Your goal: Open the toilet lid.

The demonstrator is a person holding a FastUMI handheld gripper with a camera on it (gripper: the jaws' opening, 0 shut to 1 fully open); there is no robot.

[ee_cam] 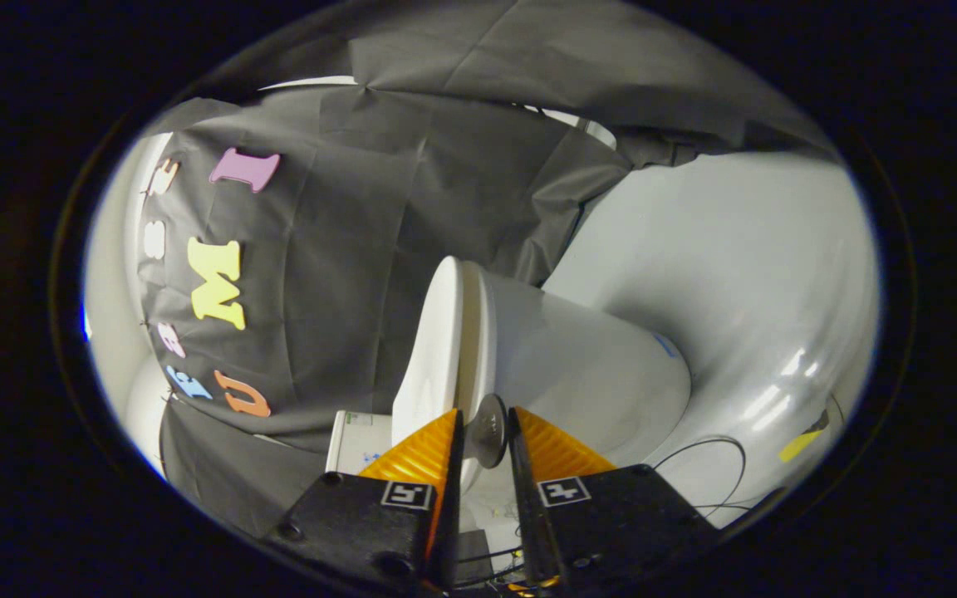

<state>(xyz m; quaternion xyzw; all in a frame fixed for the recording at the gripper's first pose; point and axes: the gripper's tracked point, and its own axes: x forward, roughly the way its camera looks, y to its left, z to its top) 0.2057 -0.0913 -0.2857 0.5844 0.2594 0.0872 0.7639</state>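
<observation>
Jaws nearly pressed together, pinching a small round grey knob [488, 430] that sits in the narrow gap between the two fingers; both fingers look to touch it, one on each side. We mark the gripper [487, 432] at 6 o'clock of the gripper view.

We see the knob fixed at the edge of the toilet lid [437, 349], which rises from the fingertips toward 12 o'clock as a thin white slab seen edge-on. We read the whole view as rolled sideways, so we cannot tell how far the lid is lifted. Just at 3 o'clock of the lid lies the white toilet body [586, 374], a rounded mass touching the lid along its length. Beyond it, at 2 o'clock, we see a large pale curved surface [744, 266]. A thin dark cable [711, 444] loops at 4 o'clock of the fingers. Black cloth wall [345, 274] hangs at 10 o'clock, behind the lid.
</observation>
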